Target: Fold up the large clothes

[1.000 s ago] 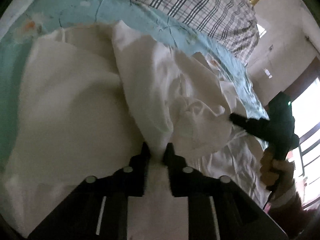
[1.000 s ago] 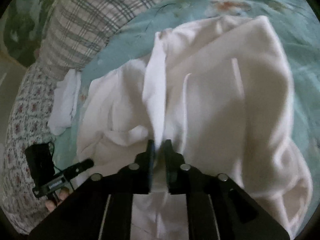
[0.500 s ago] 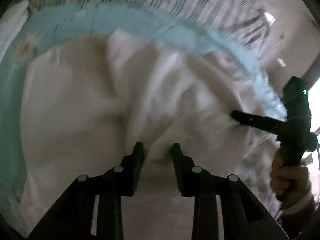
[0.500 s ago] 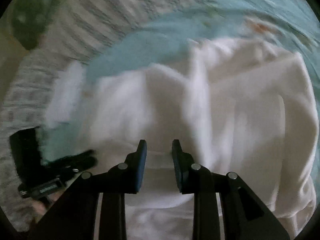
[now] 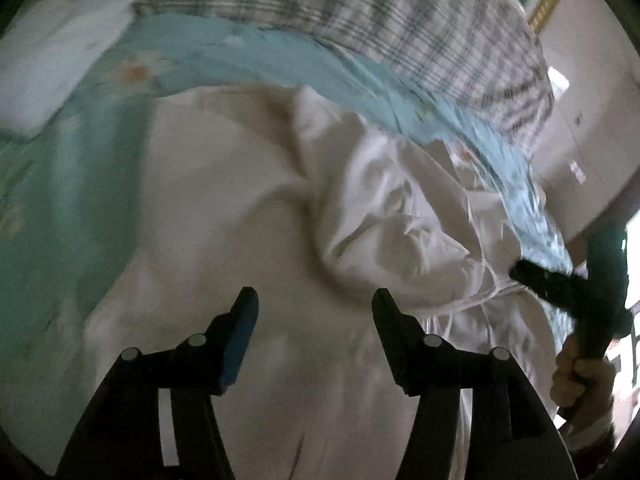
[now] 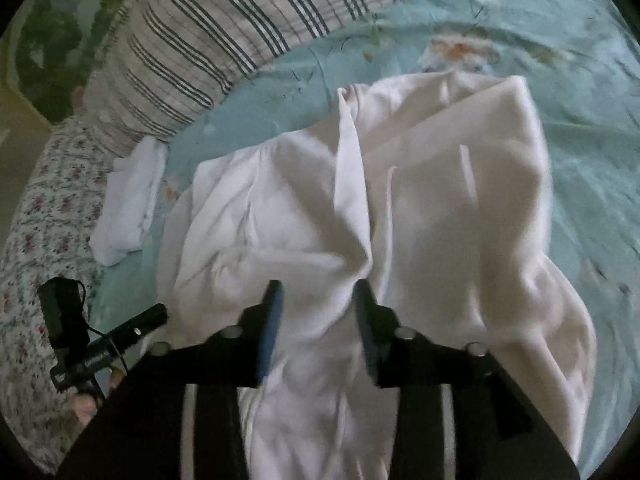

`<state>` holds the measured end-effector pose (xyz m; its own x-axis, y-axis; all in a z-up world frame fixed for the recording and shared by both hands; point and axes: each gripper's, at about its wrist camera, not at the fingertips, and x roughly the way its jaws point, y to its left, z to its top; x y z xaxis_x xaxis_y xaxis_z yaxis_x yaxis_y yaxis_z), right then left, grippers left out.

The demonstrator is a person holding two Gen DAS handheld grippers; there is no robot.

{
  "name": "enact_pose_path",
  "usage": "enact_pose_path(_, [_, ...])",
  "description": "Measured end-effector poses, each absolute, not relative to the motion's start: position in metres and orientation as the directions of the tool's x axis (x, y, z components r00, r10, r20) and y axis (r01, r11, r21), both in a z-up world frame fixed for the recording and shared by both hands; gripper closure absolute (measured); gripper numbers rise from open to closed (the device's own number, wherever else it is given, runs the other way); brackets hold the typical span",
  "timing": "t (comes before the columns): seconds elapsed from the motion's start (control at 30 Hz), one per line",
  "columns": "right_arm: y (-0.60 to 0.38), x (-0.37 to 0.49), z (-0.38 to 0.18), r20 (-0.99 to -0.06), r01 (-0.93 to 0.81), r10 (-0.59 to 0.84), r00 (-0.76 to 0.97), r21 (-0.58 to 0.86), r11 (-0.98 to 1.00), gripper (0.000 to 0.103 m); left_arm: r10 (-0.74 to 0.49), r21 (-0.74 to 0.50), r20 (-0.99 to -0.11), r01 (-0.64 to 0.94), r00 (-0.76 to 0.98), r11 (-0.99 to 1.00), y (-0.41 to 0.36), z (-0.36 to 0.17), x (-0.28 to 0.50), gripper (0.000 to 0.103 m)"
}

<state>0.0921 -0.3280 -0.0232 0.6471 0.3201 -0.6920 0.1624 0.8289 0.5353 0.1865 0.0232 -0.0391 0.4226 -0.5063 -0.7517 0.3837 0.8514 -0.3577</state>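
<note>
A large white garment lies rumpled on a light blue bedsheet; it also shows in the right wrist view, partly folded over with a raised ridge down its middle. My left gripper is open and empty just above the cloth. My right gripper is open, its jaws either side of the ridge, holding nothing. The right gripper shows in the left wrist view at the garment's right edge. The left gripper shows in the right wrist view at lower left.
A plaid pillow or quilt lies along the far side of the bed. A small folded white cloth sits left of the garment, also seen in the left wrist view. A floral cover hangs at the bed's left edge.
Both grippers were shut on folds of the white garment a second ago. Both have opened and let go, and the cloth has dropped onto the bed.
</note>
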Motion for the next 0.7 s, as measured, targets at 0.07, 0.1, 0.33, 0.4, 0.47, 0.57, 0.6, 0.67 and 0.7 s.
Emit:
enact_pose_path(0.07, [-0.33, 0.072, -0.02, -0.687, 0.167, 0.316, 0.654, 0.539, 0.826, 0.063, -0.496, -0.367, -0.743, 0.346, 0.449, 0.863, 0.052, -0.033, 0.172, 0.041])
enact_pose_path(0.1, [-0.333, 0.059, -0.02, -0.683, 0.172, 0.315, 0.659, 0.544, 0.821, 0.063, -0.478, -0.36, -0.743, 0.321, 0.469, 0.876, 0.068, -0.031, 0.163, 0.039])
enact_pose_path(0.33, [-0.365, -0.02, -0.018, -0.673, 0.231, 0.233, 0.702, 0.524, 0.819, 0.05, -0.408, -0.351, -0.765, 0.209, 0.498, 0.913, 0.168, -0.039, 0.12, 0.027])
enact_pose_path(0.4, [-0.383, -0.044, -0.021, -0.669, 0.281, 0.181, 0.72, 0.521, 0.806, 0.05, -0.453, -0.402, -0.765, 0.211, 0.458, 0.891, 0.182, -0.049, 0.11, 0.027])
enact_pose_path(0.47, [-0.401, -0.062, -0.029, -0.674, 0.325, 0.172, 0.718, 0.544, 0.773, 0.05, -0.504, -0.455, -0.765, 0.218, 0.4, 0.863, 0.187, -0.062, 0.1, 0.027])
enact_pose_path(0.57, [-0.411, -0.086, -0.046, -0.684, 0.345, 0.223, 0.694, 0.588, 0.731, 0.05, -0.561, -0.499, -0.759, 0.257, 0.33, 0.828, 0.183, -0.077, 0.077, 0.027])
enact_pose_path(0.6, [-0.409, -0.092, -0.051, -0.685, 0.334, 0.248, 0.685, 0.598, 0.729, 0.05, -0.576, -0.507, -0.754, 0.277, 0.316, 0.816, 0.179, -0.078, 0.068, 0.027])
enact_pose_path(0.67, [-0.396, -0.108, -0.057, -0.663, 0.272, 0.324, 0.675, 0.632, 0.726, 0.05, -0.588, -0.502, -0.75, 0.317, 0.304, 0.805, 0.175, -0.078, 0.049, 0.027])
enact_pose_path(0.7, [-0.39, -0.113, -0.058, -0.642, 0.235, 0.365, 0.674, 0.655, 0.718, 0.05, -0.59, -0.493, -0.748, 0.342, 0.303, 0.8, 0.173, -0.077, 0.04, 0.027])
